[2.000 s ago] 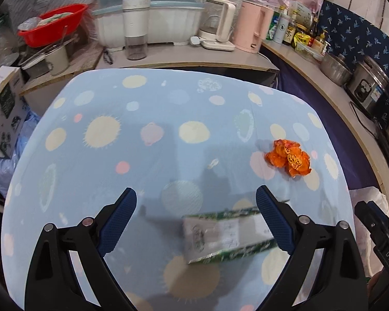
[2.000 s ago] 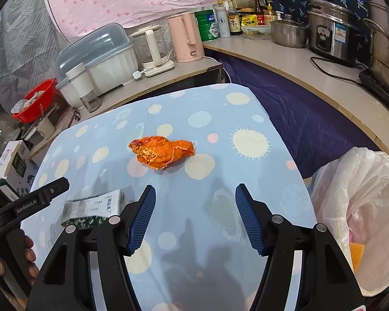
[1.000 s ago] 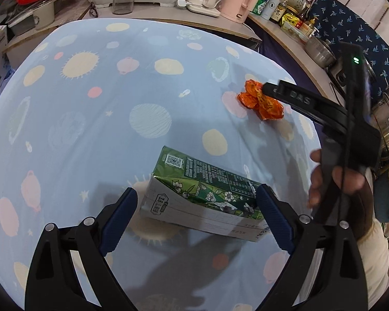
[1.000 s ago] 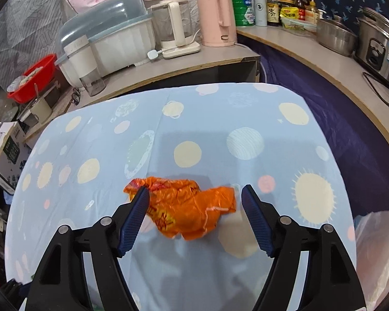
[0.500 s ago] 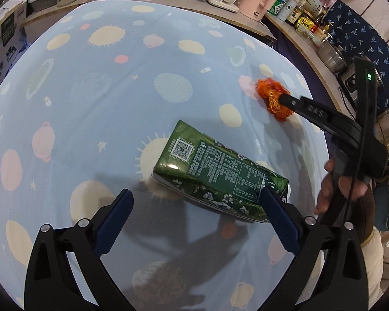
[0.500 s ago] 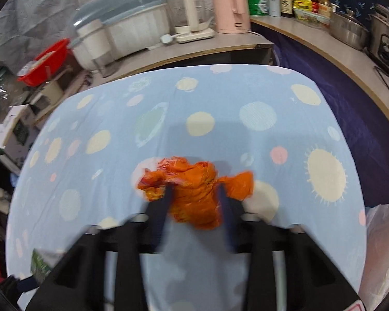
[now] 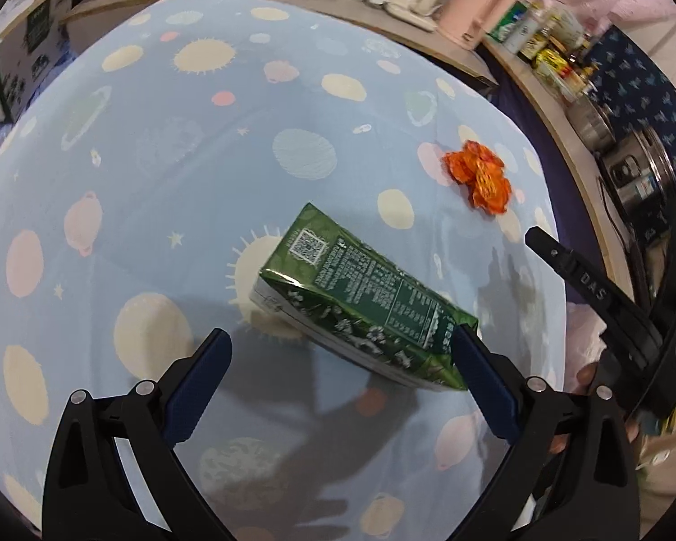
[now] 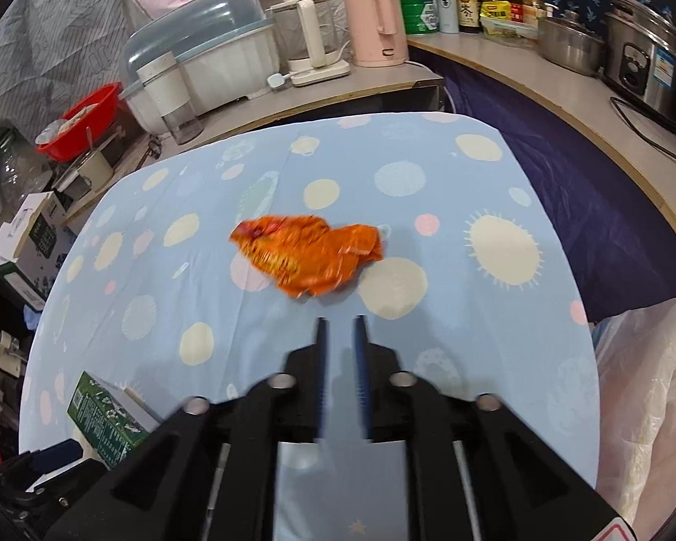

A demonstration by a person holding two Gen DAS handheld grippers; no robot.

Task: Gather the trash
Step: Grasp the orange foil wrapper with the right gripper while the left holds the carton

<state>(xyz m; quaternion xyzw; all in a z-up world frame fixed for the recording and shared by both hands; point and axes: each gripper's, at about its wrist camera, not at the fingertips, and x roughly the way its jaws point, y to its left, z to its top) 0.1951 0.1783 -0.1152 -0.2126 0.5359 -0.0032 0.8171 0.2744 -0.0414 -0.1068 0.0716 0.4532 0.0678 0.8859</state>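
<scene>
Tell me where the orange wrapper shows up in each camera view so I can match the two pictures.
Left wrist view: the orange wrapper lies upper right, beyond the green carton.
Right wrist view: the wrapper lies centre, just ahead of the right gripper.
Shared landmark: the green carton, lower left there.

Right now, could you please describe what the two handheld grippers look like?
Both are black plastic. The left gripper has two angled arms with silver screws and dark blue ribbed pads. The right gripper has the same screws and thin blue-edged fingers; its side carries white "DAS" lettering and a small green light.
</scene>
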